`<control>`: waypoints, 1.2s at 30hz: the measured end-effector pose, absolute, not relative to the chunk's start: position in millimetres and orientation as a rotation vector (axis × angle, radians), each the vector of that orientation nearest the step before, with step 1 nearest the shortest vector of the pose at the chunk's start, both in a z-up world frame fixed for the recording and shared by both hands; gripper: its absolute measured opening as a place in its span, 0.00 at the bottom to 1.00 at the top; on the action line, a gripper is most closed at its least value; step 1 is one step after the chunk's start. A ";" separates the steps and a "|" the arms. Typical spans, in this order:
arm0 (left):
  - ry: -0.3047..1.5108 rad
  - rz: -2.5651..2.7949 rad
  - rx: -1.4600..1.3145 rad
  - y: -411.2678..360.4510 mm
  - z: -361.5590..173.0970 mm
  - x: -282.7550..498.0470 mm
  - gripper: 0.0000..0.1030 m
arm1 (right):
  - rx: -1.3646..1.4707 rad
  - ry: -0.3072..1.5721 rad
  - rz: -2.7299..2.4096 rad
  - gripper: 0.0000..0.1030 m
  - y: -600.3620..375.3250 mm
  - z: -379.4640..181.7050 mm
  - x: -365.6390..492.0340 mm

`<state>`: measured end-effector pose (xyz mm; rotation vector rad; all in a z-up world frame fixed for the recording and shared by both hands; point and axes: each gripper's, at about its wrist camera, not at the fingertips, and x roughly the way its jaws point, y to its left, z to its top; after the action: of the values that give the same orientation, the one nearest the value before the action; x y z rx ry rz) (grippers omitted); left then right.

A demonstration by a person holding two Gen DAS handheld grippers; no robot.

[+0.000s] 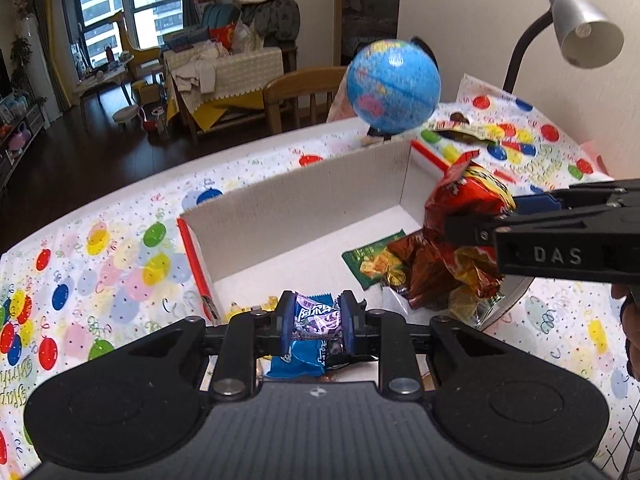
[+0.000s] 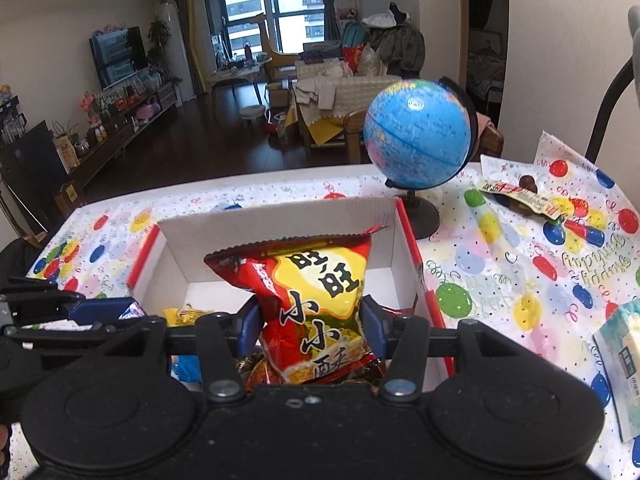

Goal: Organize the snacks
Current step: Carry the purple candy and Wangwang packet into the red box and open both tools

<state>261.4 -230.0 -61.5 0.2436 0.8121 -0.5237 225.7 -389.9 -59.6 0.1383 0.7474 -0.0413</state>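
Two packets are held, one per gripper. Left wrist view: the left gripper (image 1: pixel 316 320) has its jaws closed on a purple candy wrapper (image 1: pixel 317 315), above the near end of the white cardboard box (image 1: pixel 304 200); more snacks lie in the box to the right of the jaws.

Right wrist view: the right gripper (image 2: pixel 313 330) has its jaws clamped on a red-and-yellow snack bag (image 2: pixel 316 300), upright over the box on the bench (image 2: pixel 500 280); a globe (image 2: pixel 418 136) stands beyond.
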 end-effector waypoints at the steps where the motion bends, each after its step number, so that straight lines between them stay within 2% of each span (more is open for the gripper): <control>1: 0.818 -0.524 0.246 -231.8 -64.2 262.8 0.23 | 0.145 0.753 -0.041 0.49 -390.5 -61.9 228.6; 17: 0.923 -0.540 0.276 -254.4 -101.6 286.3 0.23 | 0.134 0.822 0.004 0.50 -386.9 -89.8 263.2; 30: 0.976 -0.517 0.319 -263.9 -115.6 288.2 0.25 | 0.121 0.843 0.032 0.56 -383.0 -91.5 263.8; 33: 0.970 -0.510 0.317 -262.8 -112.6 285.8 0.30 | 0.118 0.840 0.035 0.57 -383.2 -89.9 260.6; 35: 0.964 -0.504 0.309 -261.3 -109.8 284.3 0.46 | 0.122 0.837 0.037 0.59 -384.4 -88.5 258.2; 36: 0.958 -0.502 0.302 -259.9 -108.2 283.4 0.49 | 0.123 0.835 0.039 0.60 -384.9 -87.7 256.9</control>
<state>283.4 -259.9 -108.2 0.3025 0.9577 -0.5019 256.9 -384.9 -87.7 0.1230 0.8350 0.0390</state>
